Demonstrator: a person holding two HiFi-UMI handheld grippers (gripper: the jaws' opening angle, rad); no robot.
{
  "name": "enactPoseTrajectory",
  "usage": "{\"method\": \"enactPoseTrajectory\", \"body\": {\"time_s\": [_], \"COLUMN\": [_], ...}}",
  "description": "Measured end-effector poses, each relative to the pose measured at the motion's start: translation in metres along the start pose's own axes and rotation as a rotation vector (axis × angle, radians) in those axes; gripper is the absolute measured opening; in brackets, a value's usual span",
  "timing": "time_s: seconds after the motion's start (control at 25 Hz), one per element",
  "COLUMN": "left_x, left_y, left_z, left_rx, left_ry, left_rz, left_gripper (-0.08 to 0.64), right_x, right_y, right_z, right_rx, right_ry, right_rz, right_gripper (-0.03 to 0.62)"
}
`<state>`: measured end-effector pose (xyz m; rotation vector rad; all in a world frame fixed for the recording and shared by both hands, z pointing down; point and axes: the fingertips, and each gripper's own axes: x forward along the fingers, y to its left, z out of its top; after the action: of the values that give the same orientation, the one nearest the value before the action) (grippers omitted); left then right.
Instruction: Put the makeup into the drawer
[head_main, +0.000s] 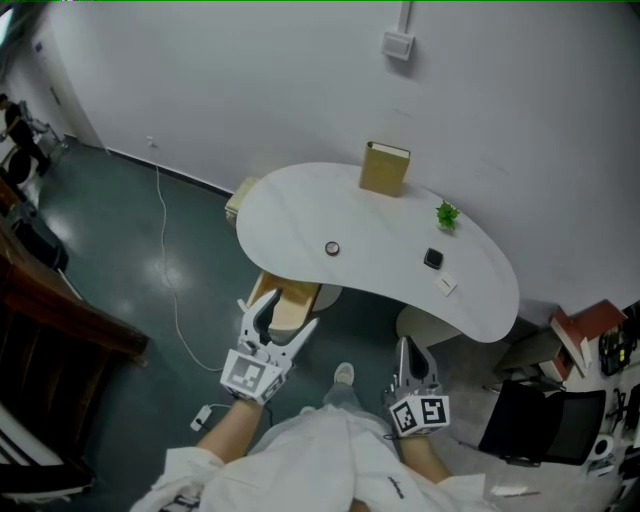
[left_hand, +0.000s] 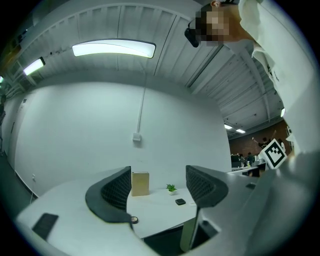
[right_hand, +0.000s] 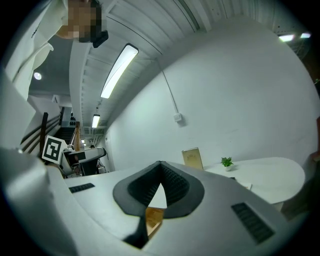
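A small round makeup compact (head_main: 332, 248) lies mid-table on the white curved table (head_main: 290, 215). To its right are a black square case (head_main: 433, 258) and a small white piece (head_main: 446, 285). Under the table's near edge a wooden drawer (head_main: 284, 302) stands open. My left gripper (head_main: 283, 322) is open, low in front of that drawer and holding nothing. In the left gripper view the open left gripper (left_hand: 157, 187) frames the compact (left_hand: 134, 219) and the black case (left_hand: 180, 202). My right gripper (head_main: 411, 352) is shut and empty, and in the right gripper view the right gripper (right_hand: 160, 172) has its jaws touching.
A tan box (head_main: 385, 168) and a small potted plant (head_main: 446, 214) stand at the table's back. The table's white pedestal (head_main: 425, 325) is just ahead of my right gripper. A black chair (head_main: 540, 420) and books (head_main: 585, 335) are at right. A cable (head_main: 170, 280) runs over the floor at left.
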<state>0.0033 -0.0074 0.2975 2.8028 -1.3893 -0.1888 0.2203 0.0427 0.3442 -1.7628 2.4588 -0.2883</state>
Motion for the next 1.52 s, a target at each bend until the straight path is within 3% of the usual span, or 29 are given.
{"method": "enactPoseTrajectory", "body": {"time_s": [0.6, 1.0, 1.24, 1.52], "left_x": [0.142, 0.185, 0.198, 0.210], "left_y": [0.051, 0.077, 0.097, 0.111], "left_z": [-0.035, -0.074, -0.104, -0.159], "left_rx": [0.003, 0.000, -0.002, -0.001], "left_ry": [0.071, 0.157, 0.221, 0.318], "left_rz": [0.069, 0.137, 0.126, 0.054], "left_gripper": [0.337, 0.336, 0.336, 0.325], "right_x": [0.147, 0.212, 0.247, 0.273], "right_y": [-0.072, -0.082, -0.064, -0.056], "right_z": [0.007, -0.019, -0.044, -0.082], "right_rx": [0.013, 0.031, 0.016, 0.020], "right_ry": [0.074, 0.154, 0.200, 0.277], "right_rz": [0.131, 0.246, 0.287, 0.240], "right_gripper": [0.017, 0.017, 0.017, 0.017]}}
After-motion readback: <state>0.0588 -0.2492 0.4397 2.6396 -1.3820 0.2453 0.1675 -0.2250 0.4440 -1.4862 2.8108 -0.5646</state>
